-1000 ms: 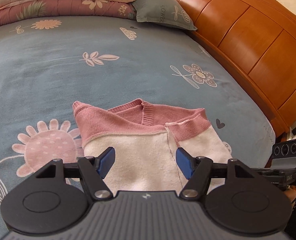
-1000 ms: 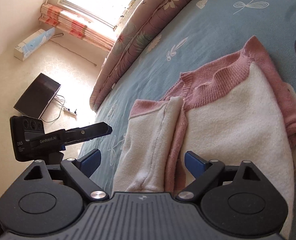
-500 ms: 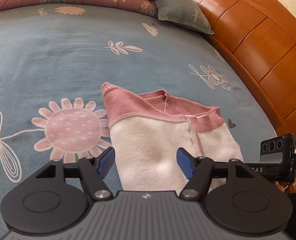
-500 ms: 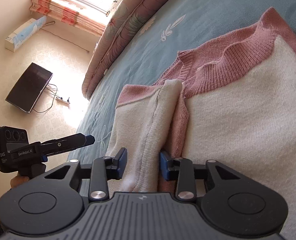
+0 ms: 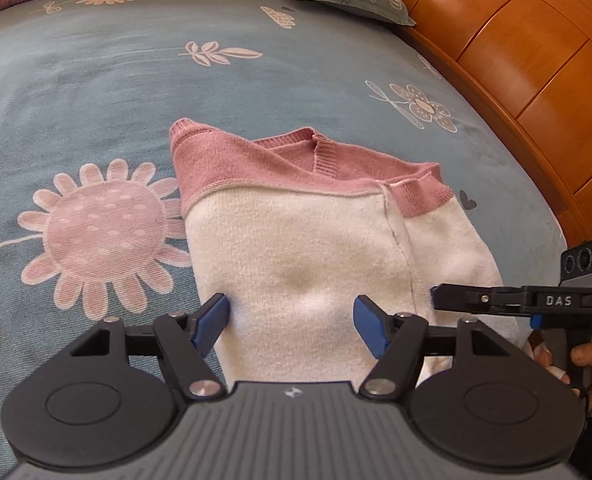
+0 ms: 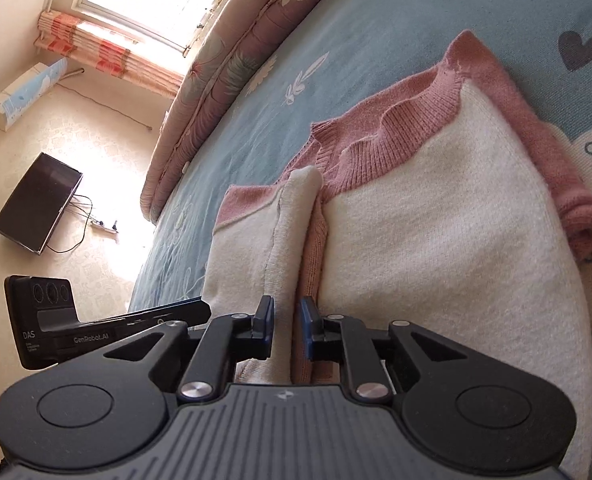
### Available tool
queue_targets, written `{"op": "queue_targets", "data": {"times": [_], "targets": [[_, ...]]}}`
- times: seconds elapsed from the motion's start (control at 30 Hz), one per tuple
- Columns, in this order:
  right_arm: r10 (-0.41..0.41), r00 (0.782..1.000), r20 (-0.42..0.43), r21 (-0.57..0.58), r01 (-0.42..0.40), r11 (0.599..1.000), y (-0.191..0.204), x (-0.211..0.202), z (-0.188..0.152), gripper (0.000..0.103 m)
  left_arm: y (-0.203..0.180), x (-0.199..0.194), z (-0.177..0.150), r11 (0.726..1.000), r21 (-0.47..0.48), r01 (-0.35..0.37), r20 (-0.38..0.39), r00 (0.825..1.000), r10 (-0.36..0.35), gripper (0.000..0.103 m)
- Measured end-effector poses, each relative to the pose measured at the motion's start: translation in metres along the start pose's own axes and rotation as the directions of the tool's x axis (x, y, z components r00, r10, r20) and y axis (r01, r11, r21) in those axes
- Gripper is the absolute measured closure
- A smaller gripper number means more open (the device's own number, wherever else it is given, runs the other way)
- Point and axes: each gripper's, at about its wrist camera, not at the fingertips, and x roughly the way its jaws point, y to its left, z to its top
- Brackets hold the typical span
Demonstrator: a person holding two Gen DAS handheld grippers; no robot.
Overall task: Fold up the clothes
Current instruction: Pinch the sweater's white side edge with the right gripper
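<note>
So my right tool (image 6: 283, 330) pinches the sweater (image 5: 316, 248) sleeve fold, my left tool (image 5: 291, 326) is spread wide; sides folded, bottom not yet.

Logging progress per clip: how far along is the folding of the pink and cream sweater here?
Done: the pink and cream knit sweater lies flat on the blue floral bedsheet, sides already folded in. In hand: the right gripper is shut on a raised fold at its near edge; the left gripper is open over the cream part. Left: probably a fold toward the pink collar.
</note>
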Motion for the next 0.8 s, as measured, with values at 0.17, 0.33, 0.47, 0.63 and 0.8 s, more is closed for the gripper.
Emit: {"op": "queue_targets", "data": {"times": [0.17,0.33,0.47,0.63,0.8], "targets": [[0.015,1.0,-0.028,0.04,-0.014,0.999,-0.01,0.003,-0.003,0.058,0.004,0.0,0.0,0.999,-0.023,0.036,0.002,0.999,-0.036,0.029],[0.073,0.993,-0.089,0.035,-0.07,0.997,-0.003,0.03,-0.004,0.053,0.006,-0.002,-0.001,0.998,-0.038,0.047,0.007,0.999,-0.047,0.029],[0.091,0.992,-0.082,-0.044,-0.095,0.995,0.013,0.037,0.004,0.047,0.011,-0.004,-0.001,0.995,-0.069,0.071,0.014,0.997,-0.07,0.029],[0.107,0.991,-0.079,-0.035,-0.11,0.993,0.009,0.043,0.018,0.047,0.022,-0.026,0.002,0.985,-0.121,0.123,0.089,0.99,-0.113,0.029],[0.101,0.991,-0.091,-0.021,-0.103,0.994,0.001,0.052,0.022,0.053,0.032,-0.036,0.001,0.979,-0.153,0.135,0.116,0.986,-0.118,0.029]]}}
